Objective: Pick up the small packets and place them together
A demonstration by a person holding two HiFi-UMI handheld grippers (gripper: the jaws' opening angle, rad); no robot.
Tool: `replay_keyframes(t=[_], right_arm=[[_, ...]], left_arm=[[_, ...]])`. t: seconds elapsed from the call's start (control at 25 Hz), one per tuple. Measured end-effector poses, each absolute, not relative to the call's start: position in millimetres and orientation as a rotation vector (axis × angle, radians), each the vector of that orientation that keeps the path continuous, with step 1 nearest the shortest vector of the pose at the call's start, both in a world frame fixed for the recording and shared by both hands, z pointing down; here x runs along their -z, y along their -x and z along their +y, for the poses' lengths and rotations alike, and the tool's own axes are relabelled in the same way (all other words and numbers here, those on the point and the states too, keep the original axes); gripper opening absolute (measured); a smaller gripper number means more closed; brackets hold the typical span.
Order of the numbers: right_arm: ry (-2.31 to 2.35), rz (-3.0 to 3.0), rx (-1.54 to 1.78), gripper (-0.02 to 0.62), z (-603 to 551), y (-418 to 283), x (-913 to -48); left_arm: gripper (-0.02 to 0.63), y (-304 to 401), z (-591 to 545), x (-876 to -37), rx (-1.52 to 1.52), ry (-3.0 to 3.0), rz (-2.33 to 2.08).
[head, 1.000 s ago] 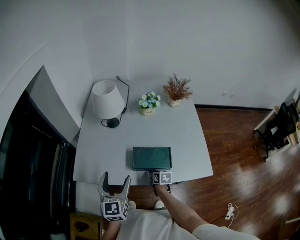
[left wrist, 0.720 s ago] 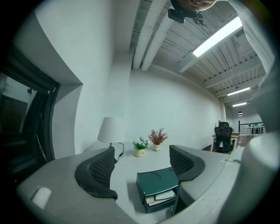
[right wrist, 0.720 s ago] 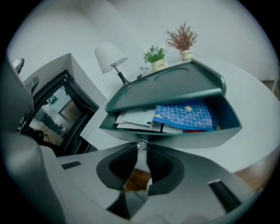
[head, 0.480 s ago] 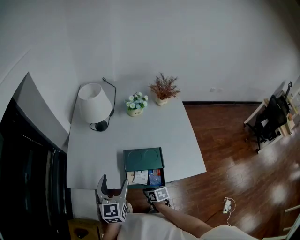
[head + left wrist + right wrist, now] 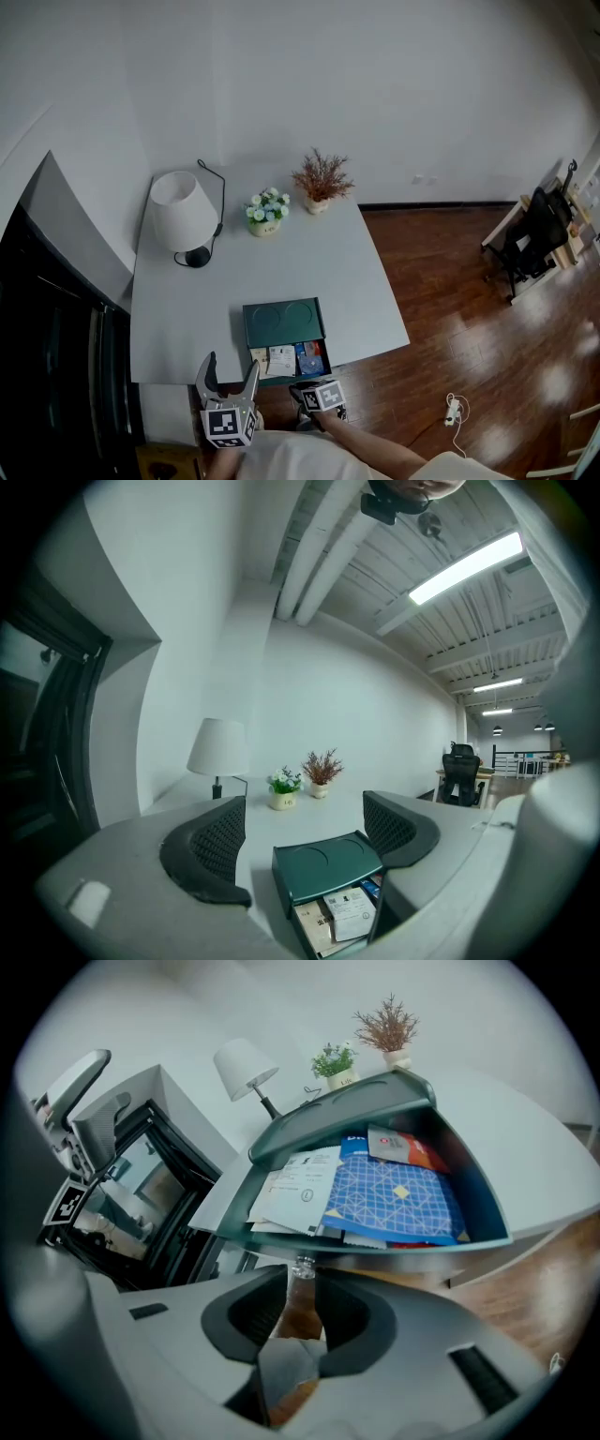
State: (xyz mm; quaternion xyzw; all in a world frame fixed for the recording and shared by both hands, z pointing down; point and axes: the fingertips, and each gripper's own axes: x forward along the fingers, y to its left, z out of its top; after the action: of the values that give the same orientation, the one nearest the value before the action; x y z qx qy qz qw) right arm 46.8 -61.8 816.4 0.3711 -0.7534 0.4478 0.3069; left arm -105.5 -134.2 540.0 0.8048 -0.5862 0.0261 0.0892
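While opening narrowly at the drawer knob [image 5: 301, 1266], right claw [image 5: 302, 1281] gripping nothing, left claw [image 5: 302, 804] wide, empty, small packets [image 5: 281, 359] flat in drawer [image 5: 483, 1208] jutting past table's [image 5: 281, 272] front edge, long sides pointing outward, bare table behind.

White table [image 5: 356, 281] in front of me, set vs. the white wall [image 5: 375, 84]. Far-left corner: lamp [image 5: 183, 211] w/ white shade, black base, thin black cord arcing up behind it. Just right of it, small pot of white & blue flowers [image 5: 265, 211]. Next along, pale vase of reddish dried sprigs [image 5: 321, 180]. Near edge, my side: dark green box [image 5: 283, 323], two round dents in the lid, drawer open toward me. Right of table, glossy brown wood floor [image 5: 450, 319] w/ a white plug & cable [image 5: 454, 410] lying on it. Black office chair [image 5: 539, 225] far right. Dark glass [image 5: 56, 356] along the left. Overhead, strip light [image 5: 466, 566] lit.
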Motion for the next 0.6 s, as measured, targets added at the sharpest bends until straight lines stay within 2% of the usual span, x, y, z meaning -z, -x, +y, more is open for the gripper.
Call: replay_keyframes(t=[0.32, 0.6], right_arm=[[-0.957, -2.317, -1.215, 0.104, -65, -41, -727], [-1.223, -2.765, -0.723, 0.104, -123, -54, -578]], left_arm=[[0.377, 104, -139, -539, -0.077, -2.407, -1.736], [0.377, 98, -142, -536, -0.103, -2.442, -1.73]])
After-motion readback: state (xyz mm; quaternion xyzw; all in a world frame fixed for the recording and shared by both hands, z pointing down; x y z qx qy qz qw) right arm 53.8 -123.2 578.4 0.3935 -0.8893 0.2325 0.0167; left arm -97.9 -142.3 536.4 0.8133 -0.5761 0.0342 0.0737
